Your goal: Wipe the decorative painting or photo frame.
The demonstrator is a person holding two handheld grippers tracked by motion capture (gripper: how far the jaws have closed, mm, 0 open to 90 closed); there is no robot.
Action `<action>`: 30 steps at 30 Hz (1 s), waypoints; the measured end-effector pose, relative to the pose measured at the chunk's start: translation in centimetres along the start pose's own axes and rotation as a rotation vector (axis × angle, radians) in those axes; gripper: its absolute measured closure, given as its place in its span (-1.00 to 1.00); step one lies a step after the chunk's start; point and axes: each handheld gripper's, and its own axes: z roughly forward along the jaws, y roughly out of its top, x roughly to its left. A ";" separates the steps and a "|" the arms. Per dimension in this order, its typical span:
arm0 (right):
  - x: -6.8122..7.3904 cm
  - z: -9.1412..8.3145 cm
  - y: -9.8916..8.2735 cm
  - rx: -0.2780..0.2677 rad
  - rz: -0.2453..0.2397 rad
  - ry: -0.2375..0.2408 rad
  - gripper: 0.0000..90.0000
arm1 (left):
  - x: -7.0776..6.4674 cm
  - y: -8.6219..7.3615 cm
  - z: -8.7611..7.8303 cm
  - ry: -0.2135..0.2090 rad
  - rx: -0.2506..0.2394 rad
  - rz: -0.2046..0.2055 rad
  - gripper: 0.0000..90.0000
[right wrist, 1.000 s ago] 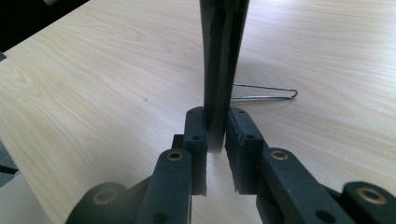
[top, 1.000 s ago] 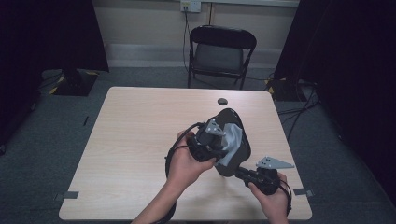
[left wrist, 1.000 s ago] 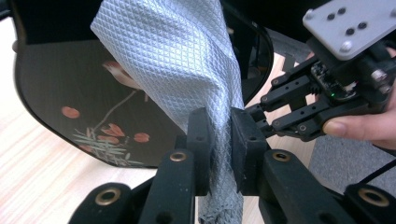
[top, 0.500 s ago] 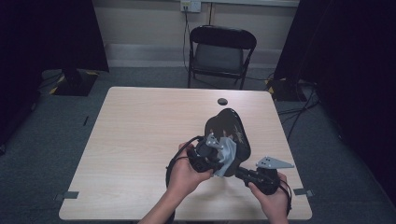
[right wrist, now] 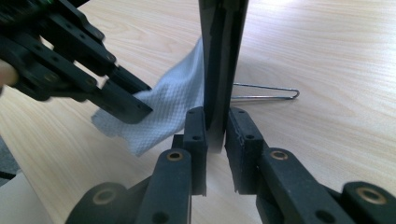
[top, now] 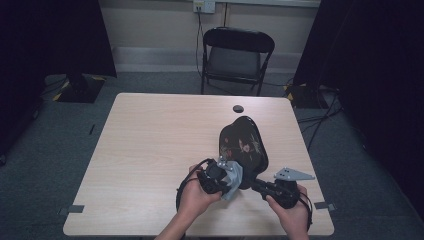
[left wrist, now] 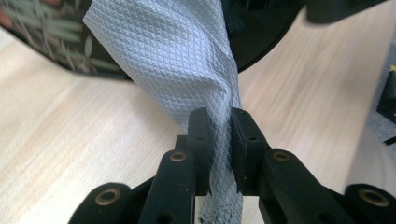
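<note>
The left gripper, clamped on the grey cloth, has slid down the dark flowered tray to the near end pinched by the right gripper, so one wiping stroke looks nearly done.

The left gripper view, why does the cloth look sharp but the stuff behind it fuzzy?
In the left gripper view the grey cloth sits close, its diamond weave crisp; the black patterned tray behind blurs slightly. In the right gripper view the left gripper is soft, and light glares on the table.
</note>
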 end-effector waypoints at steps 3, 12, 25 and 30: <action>0.0 0.0 0.0 0.000 0.002 0.001 0.77 | 0.3 -0.6 0.7 0.000 0.021 -0.012 0.77; 0.0 0.0 0.0 0.001 -0.001 0.003 0.77 | 0.9 -1.8 2.1 -0.011 0.056 -0.040 0.77; -0.2 -0.1 -0.2 0.008 0.004 0.009 0.67 | 1.0 -1.0 -0.6 0.001 0.023 -0.030 0.77; -0.2 0.1 -0.4 0.017 0.003 0.015 0.66 | 0.2 1.2 -3.7 0.008 -0.039 0.015 0.76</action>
